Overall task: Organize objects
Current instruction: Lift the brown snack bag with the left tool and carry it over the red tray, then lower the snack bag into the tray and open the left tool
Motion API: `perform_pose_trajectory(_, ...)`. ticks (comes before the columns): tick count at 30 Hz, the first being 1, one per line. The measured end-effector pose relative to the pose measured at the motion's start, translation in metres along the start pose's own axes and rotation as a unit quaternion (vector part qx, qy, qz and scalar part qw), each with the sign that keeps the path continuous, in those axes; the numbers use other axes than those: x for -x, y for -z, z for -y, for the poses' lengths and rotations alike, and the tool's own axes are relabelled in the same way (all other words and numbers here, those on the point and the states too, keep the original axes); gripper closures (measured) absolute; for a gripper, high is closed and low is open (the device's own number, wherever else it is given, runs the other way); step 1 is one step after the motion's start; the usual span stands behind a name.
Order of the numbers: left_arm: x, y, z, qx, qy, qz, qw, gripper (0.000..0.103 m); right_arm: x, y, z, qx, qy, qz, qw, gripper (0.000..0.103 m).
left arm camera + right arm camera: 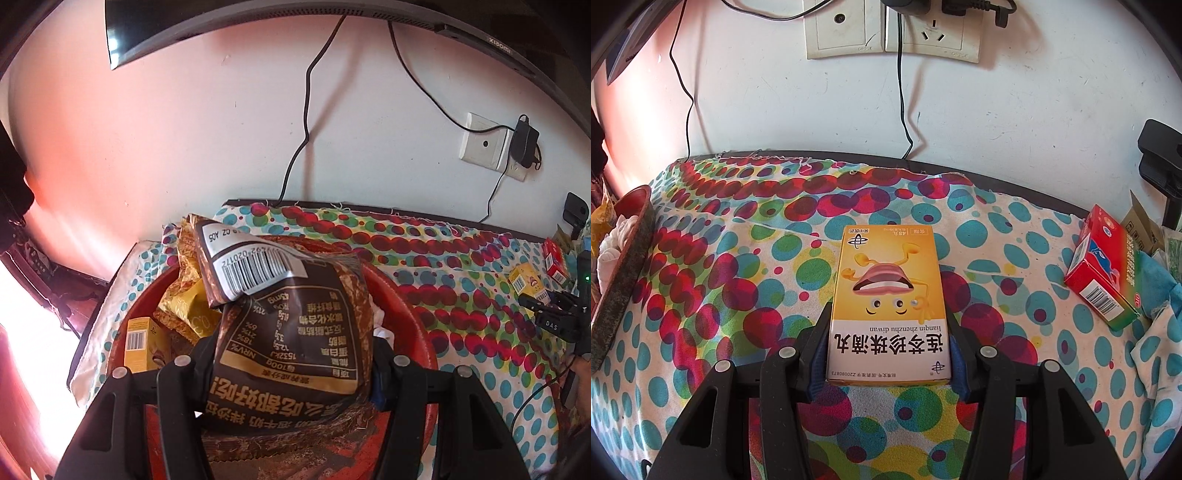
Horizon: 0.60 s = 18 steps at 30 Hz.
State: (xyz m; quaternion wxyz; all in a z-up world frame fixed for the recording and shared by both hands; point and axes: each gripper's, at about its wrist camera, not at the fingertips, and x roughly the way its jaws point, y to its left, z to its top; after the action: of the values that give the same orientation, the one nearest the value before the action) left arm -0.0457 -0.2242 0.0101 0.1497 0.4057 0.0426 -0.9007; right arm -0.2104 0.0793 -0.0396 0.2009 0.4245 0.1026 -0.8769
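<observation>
Your left gripper (291, 354) clamps the brown packet (291, 332) over the part-filled red basin (399, 295); your right gripper (888, 350) clamps the yellow box (888, 295); the red box (1104, 273) waits at three o'clock.

In the lower middle of the frame the right gripper (888, 354) has its two black fingers on either long side of a yellow medicine box (888, 302), pads pressed against its near end. The box lies flat on a cloth with coloured dots (738, 295) and points up the frame, its cartoon face and printed lettering upside down. At the right edge a red and green box (1104, 269) lies tilted on the cloth, barcode end toward the bottom of the frame. At the left edge the rim of a red basin (624, 266) shows. Across the top, white wall sockets (894, 33) sit on the wall, with black cables (903, 107) hanging down behind the table's edge.
</observation>
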Motion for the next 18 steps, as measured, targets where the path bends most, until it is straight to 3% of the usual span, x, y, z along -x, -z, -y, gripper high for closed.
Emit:
perform_pose_trajectory(9,-0.029,0.007,-0.02,-0.001,-0.008,-0.014,0.9999,0.042,0.0,0.0,-0.001,-0.001,0.001,0.0,1.0,0.052)
perform_pose_trajectory(18,-0.052,0.0,-0.04,0.032,0.032,-0.029,0.9986,0.04,0.0,0.0,0.0,0.0,0.002,0.0,1.0,0.052)
